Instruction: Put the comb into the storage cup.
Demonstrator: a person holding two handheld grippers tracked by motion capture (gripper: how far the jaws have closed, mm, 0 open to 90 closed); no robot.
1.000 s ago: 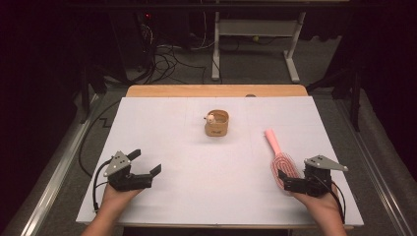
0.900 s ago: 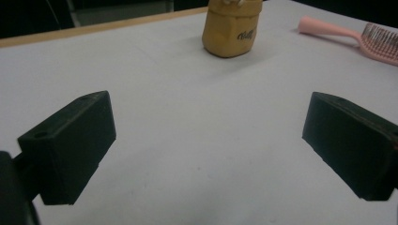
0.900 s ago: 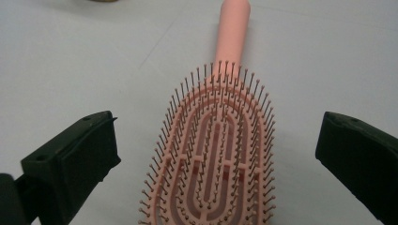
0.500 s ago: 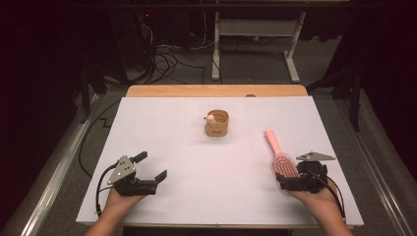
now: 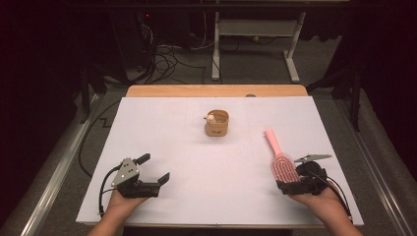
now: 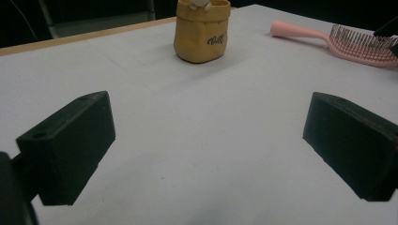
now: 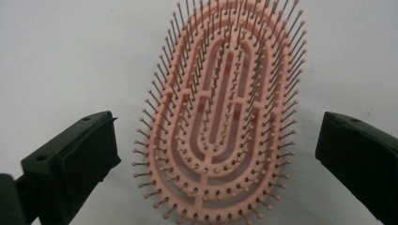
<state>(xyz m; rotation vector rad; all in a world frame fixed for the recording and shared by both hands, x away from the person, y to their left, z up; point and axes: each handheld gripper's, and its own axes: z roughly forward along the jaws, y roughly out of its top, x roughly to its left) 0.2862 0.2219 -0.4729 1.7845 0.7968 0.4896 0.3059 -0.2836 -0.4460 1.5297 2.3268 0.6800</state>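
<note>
- Since a second ago, right gripper (image 5: 289,186) has been tipping down over the hairbrush (image 5: 281,160); jaws standing apart, straddling the head untouched.
- Hairbrush: pink plastic, oval vented head, ball-tipped bristles, lying near tabletop's (image 5: 162,128) right edge.
- Left gripper (image 5: 153,169) resting wide open near front-left corner.
- Tan pouch (image 5: 217,124), writing illegible, sitting mid-table; open room around it.

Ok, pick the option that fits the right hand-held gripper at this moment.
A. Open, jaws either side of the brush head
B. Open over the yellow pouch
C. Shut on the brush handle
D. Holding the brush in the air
A: the right hand-held gripper has its jaws spread apart, with the bristled head of the pink hairbrush lying on the table between them, not touched.
</note>
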